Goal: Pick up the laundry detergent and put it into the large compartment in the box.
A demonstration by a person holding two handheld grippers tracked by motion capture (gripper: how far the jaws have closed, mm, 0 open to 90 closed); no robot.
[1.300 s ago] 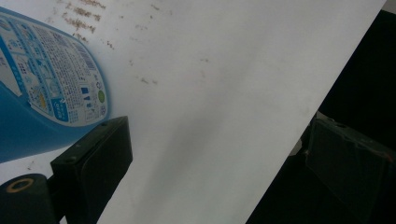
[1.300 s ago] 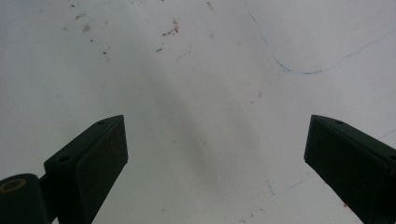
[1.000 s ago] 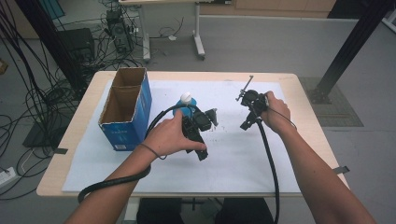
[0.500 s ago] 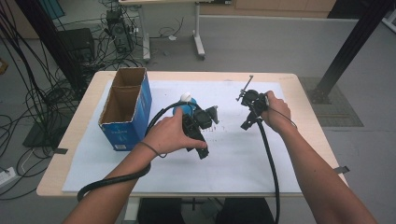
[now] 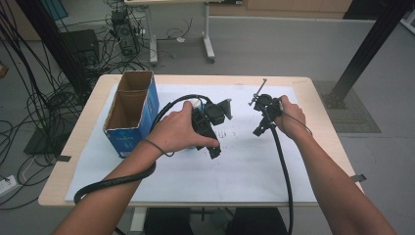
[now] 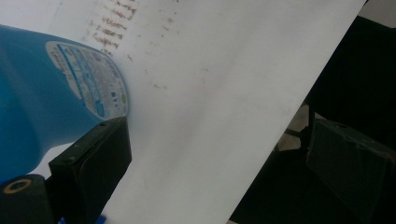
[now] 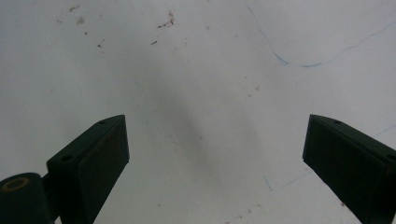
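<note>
In the high view the person's two forearms rise from the bottom edge over a white paper sheet (image 5: pixel 235 166) that covers most of a light wooden table (image 5: pixel 320 105). Left of centre, the left gripper (image 5: pixel 215 117) sits in the person's hand, its thick black cable looping back to the lower left. In the left gripper view a blue plastic bottle with a printed label (image 6: pixel 51 98) fills the upper left of the frame and lies against the inner face of the left-hand jaw; the other jaw stands far off at the lower right, touching nothing, so the jaws are wide apart with the bottle beside one of them. Whether the bottle rests on the sheet or is lifted is hard to tell. In the high view only a pale tip (image 5: pixel 195 103) of it shows just above the hand.

Right of centre, the right gripper (image 5: pixel 262 115) is well apart from the left one, jaws spread wide over bare, faintly stained sheet in its own view.

Farther up at the left, an open blue cardboard box (image 5: pixel 129 115) stands close beside the left hand. Beyond the table lie grey floor and tangled cables (image 5: pixel 63 68).
</note>
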